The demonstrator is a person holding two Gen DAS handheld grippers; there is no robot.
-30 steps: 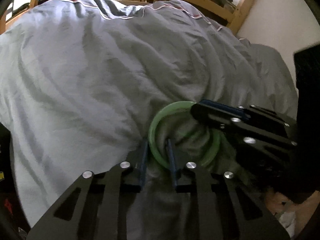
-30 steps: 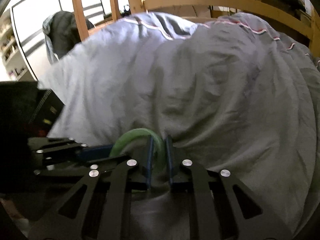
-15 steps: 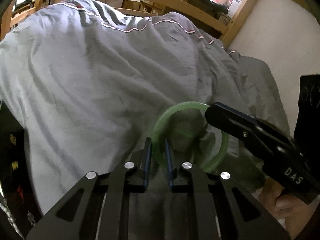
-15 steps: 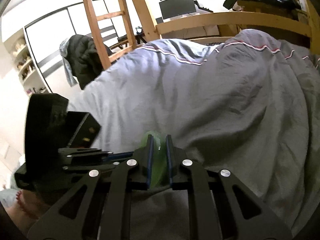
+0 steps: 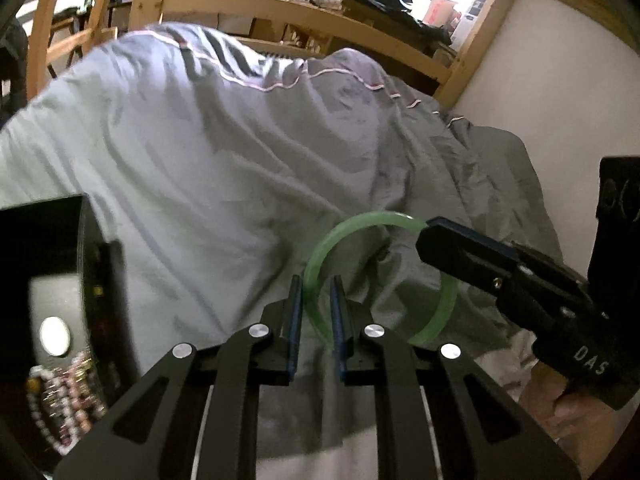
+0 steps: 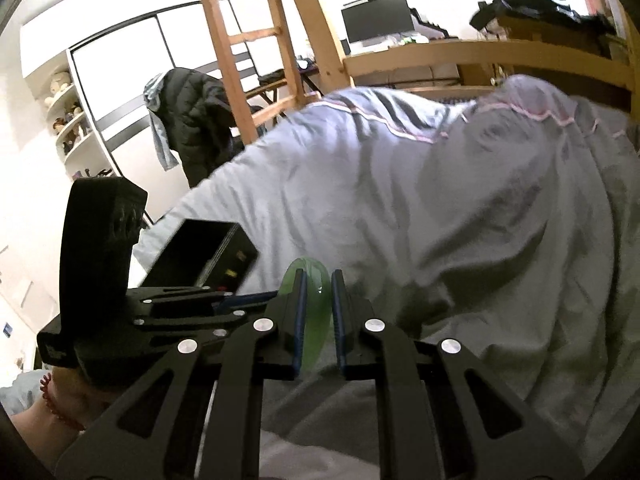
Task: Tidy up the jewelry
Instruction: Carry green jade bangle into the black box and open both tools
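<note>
Bangle [image 5: 320, 264] far rim hidden behind right gripper [image 5: 448, 240].

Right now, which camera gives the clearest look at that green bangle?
The left wrist view: the green bangle shows as an almost full ring, its far side hidden by the right gripper. In the right wrist view it appears edge-on, a green sliver between the fingers.

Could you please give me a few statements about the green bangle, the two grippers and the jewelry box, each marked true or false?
1. Both the left gripper and the right gripper have the green bangle between their jaws. True.
2. The bangle lies flat on the grey duvet. False: it is held above it.
3. The black jewelry box holds beaded jewelry. True.
4. The bangle is red. False: it is translucent green.
</note>
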